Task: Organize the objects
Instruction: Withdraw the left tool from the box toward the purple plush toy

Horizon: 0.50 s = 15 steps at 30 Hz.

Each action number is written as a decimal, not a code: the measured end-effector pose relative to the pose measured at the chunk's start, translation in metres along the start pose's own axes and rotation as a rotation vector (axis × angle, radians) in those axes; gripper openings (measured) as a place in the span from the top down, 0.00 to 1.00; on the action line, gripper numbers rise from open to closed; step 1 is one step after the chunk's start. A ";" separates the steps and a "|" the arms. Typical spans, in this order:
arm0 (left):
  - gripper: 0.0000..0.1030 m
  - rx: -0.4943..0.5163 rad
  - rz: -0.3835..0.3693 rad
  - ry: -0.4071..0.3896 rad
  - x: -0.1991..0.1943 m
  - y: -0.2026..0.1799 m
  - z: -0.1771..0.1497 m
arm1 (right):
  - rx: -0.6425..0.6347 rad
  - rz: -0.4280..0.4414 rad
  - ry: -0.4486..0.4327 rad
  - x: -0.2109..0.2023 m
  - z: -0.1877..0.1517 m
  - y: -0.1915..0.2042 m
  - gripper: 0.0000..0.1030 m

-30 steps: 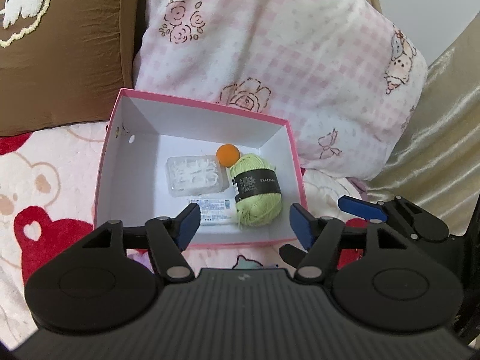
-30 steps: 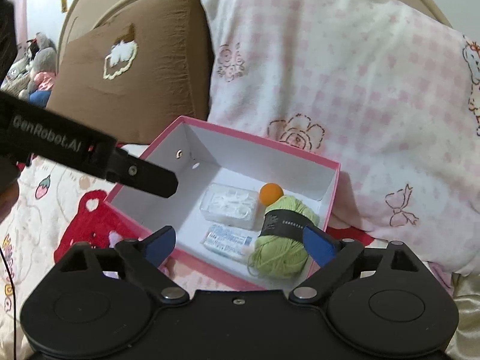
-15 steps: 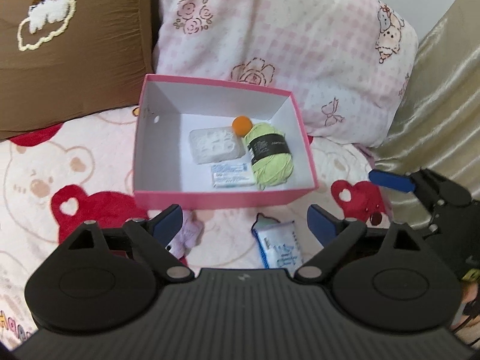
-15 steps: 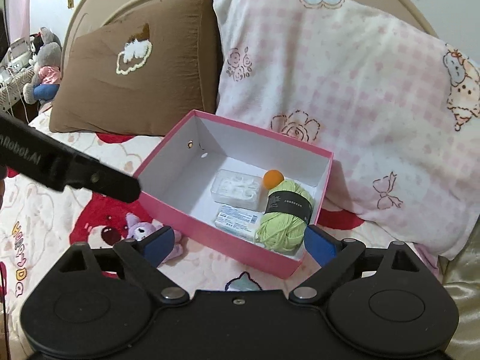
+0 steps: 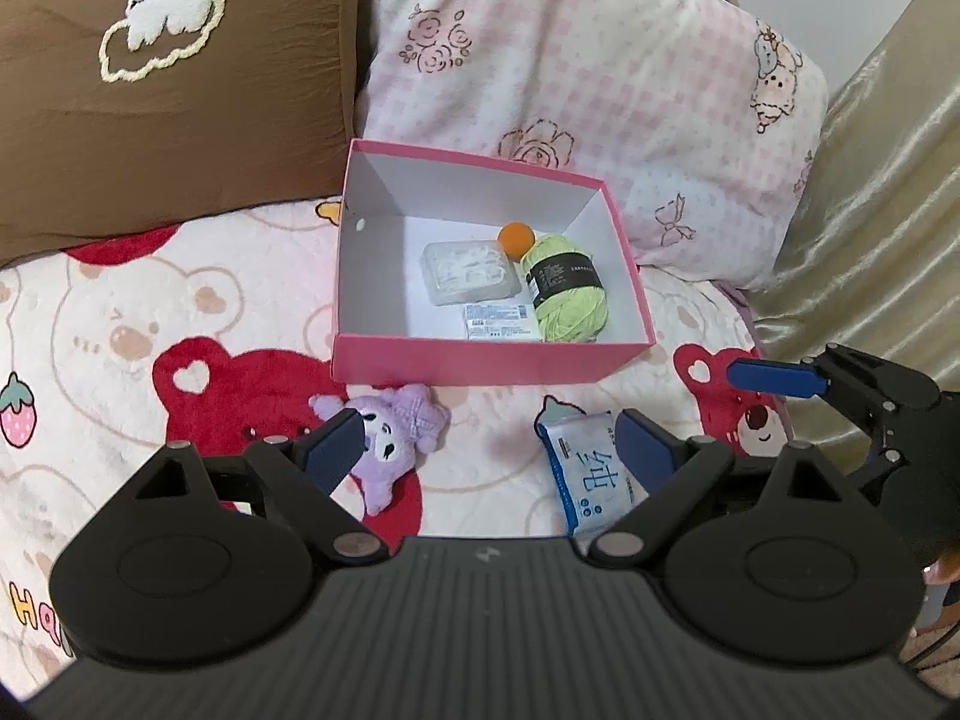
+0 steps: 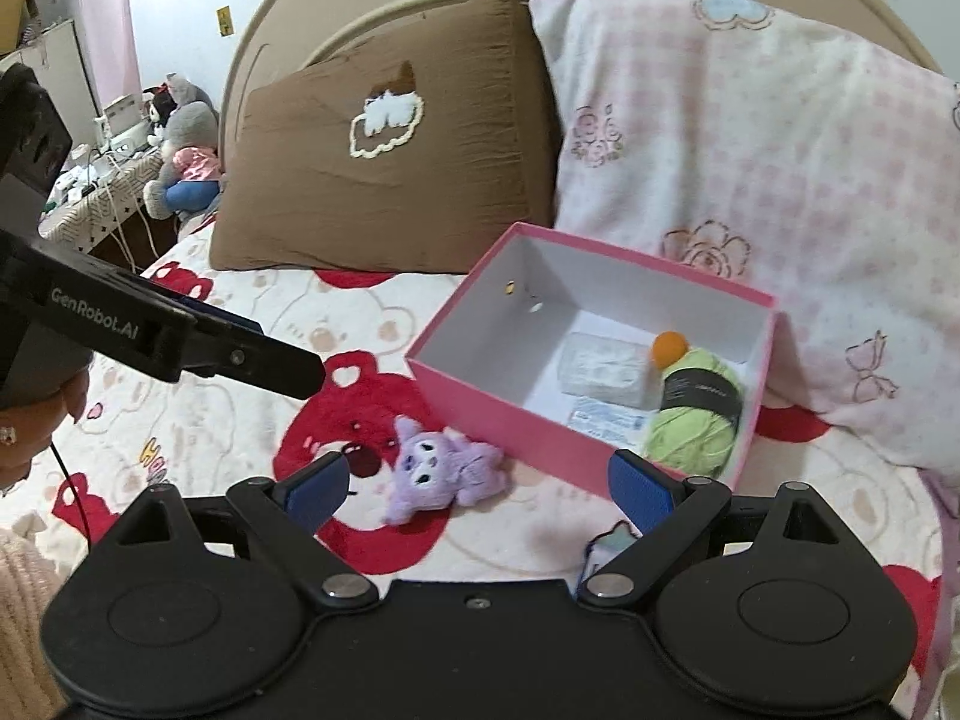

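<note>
Pink box on the bed, two items left outside it

The pink box (image 5: 489, 363) sits near the bed's head edge against the pillows, holding a green yarn ball (image 5: 567, 288), orange ball (image 5: 516, 238), clear case (image 5: 471, 273) and small packet (image 5: 499, 321). Just before it lie a purple plush (image 5: 402, 429) and a blue tissue pack (image 5: 585, 471). The left gripper (image 5: 489, 450) and right gripper (image 6: 480, 489) hover with jaws wide apart, holding nothing.

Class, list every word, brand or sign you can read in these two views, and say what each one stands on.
"GenRobot.AI": on the side of the left gripper.
"纯": on the blue packet on the blanket.
Yarn band, small packet in the box: print too small.
</note>
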<state>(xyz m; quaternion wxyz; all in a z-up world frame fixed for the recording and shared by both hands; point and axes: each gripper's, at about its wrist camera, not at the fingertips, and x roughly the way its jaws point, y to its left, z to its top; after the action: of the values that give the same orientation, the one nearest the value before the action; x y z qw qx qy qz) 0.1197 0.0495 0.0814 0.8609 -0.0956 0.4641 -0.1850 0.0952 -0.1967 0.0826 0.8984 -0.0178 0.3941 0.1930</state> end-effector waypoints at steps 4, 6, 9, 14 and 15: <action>0.12 -0.016 -0.016 0.024 0.001 0.010 -0.012 | -0.015 0.062 0.017 0.003 -0.004 0.008 0.07; 0.12 -0.026 -0.017 0.026 0.003 0.015 -0.017 | -0.029 0.101 0.024 0.005 -0.007 0.013 0.07; 0.12 -0.029 -0.018 0.014 0.005 0.022 -0.024 | -0.076 0.124 0.038 0.010 -0.012 0.023 0.07; 0.12 -0.028 0.006 -0.007 0.011 0.029 -0.037 | -0.158 0.143 0.052 0.023 -0.019 0.040 0.08; 0.12 -0.030 0.005 -0.008 0.013 0.031 -0.039 | -0.174 0.145 0.053 0.026 -0.021 0.043 0.07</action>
<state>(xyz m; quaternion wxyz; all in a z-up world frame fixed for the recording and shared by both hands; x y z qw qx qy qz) 0.1007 0.0724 0.0393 0.8618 -0.1078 0.4636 -0.1754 0.0813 -0.1522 0.0546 0.8664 -0.0719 0.3997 0.2905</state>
